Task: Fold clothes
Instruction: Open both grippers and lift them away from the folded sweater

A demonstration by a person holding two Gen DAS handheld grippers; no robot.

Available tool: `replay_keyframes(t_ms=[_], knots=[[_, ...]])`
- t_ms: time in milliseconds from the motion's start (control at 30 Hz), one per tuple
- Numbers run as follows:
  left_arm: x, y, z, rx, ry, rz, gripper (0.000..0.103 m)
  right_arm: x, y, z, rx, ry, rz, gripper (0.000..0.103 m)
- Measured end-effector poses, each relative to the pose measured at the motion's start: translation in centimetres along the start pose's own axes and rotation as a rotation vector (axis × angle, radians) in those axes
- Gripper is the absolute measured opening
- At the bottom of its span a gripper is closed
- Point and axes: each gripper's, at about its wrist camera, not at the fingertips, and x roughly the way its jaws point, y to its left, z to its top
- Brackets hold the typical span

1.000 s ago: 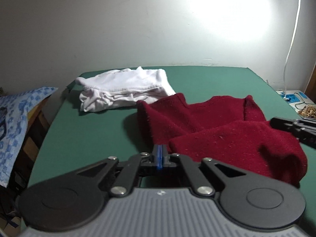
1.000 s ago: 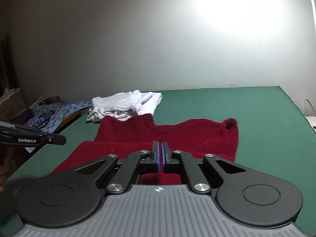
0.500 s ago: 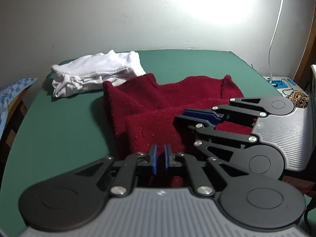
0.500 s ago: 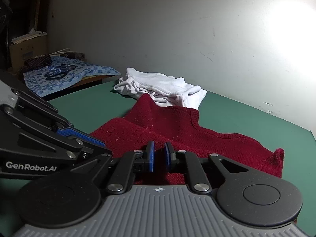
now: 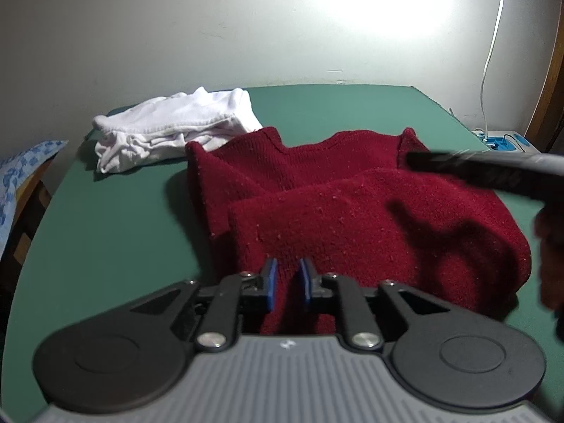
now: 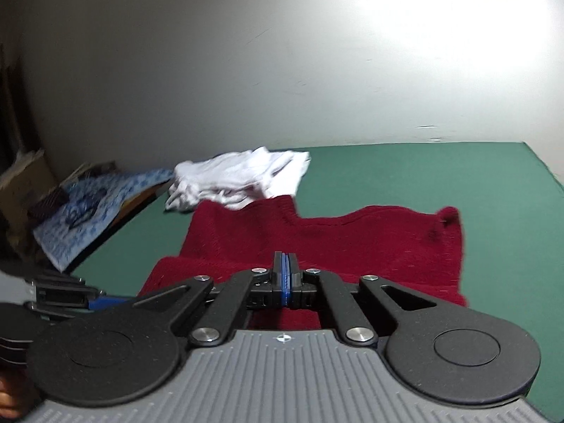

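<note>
A flat green felt-like tabletop [image 5: 105, 232] is seen against a pale plaster wall [image 5: 176, 28]. No container is seen on it. Most of its near half is covered by a dark red knitted woollen sweater [image 5: 370, 218], folded over on itself so that a fuzzy upper layer lies across a ribbed lower layer, whose neckline edge is shown toward the wall. Just behind it, touching its far left corner, a crumpled white cotton garment [image 5: 176, 123] is heaped. Past the tabletop's left edge, a blue-and-white patterned cloth [image 6: 91, 208] is draped over a lower surface. A thin white cable [image 5: 491, 53] hangs down the wall at the right.

The left claw [image 5: 286, 283] is held over the sweater's near edge, its blue pads parted with nothing between them. The right claw [image 6: 284, 278] is pressed together, empty, above the sweater.
</note>
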Motion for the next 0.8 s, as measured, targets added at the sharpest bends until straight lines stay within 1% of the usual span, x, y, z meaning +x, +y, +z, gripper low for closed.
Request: replay_keyframes(t_ms=[33,133,267,333,433,467,500,533,567,600,633,667,700,733,767,800], knots=[[-0.3,0.1,0.0,0.008,-0.003,0.0,0.016,-1.2,-1.0,0.2,0.03,-0.008,-0.016,0.0],[-1.2,0.2,-0.1,0.032,-0.008,-0.002,0.016,-4.6,-3.3,0.3,0.088,0.004,-0.048,0.0],[-3.4,-0.2,-0.7,0.1,0.005,-0.015,0.016,-8.7,-4.1,-0.9,0.068,0.078,-0.043,0.0],[-4.9,0.0,-1.9,0.161,0.055,-0.021,0.017,-10.9,-4.3,-1.4,0.051,0.127,-0.032,0.0],[-7.2,0.3,-3.9,0.257,0.142,-0.029,0.018,-15.9,-4.3,-2.7,0.023,0.288,0.019,0.0],[-8.0,0.4,-4.5,0.289,0.171,-0.031,0.018,-17.6,-4.5,-3.2,0.021,0.368,0.036,0.002],[-8.7,0.5,-5.2,0.321,0.2,-0.033,0.023,-19.3,-4.7,-4.1,0.019,0.489,0.049,0.006],[-9.5,0.7,-5.8,0.353,0.229,-0.036,0.03,-20.8,-4.7,-5.1,0.008,0.625,0.057,0.016],[-10.2,0.8,-6.5,0.385,0.258,-0.038,0.032,-22.0,-4.5,-6.2,-0.035,0.743,0.036,0.033],[-11.0,0.9,-7.1,0.417,0.288,-0.041,0.039,-22.9,-3.8,-7.3,-0.116,0.837,-0.023,0.041],[-11.8,1.0,-7.8,0.449,0.317,-0.043,0.057,-23.4,-3.3,-7.9,-0.169,0.866,-0.072,0.047],[-12.0,0.8,-7.6,0.461,0.31,-0.049,0.066,-23.4,-2.8,-7.7,-0.187,0.818,-0.107,0.045],[-11.9,0.3,-7.0,0.462,0.285,-0.056,0.074,-23.5,-2.3,-7.5,-0.205,0.77,-0.142,0.044],[-11.9,-0.1,-6.5,0.464,0.26,-0.064,0.074,-23.6,-2.3,-6.7,-0.143,0.679,-0.126,0.042],[-11.8,-0.6,-5.9,0.465,0.235,-0.071,0.074,-23.4,-2.5,-5.3,-0.01,0.547,-0.059,0.027],[-11.8,-1.0,-5.3,0.466,0.209,-0.078,0.075,-22.9,-2.5,-4.1,0.095,0.425,-0.004,0.013]])
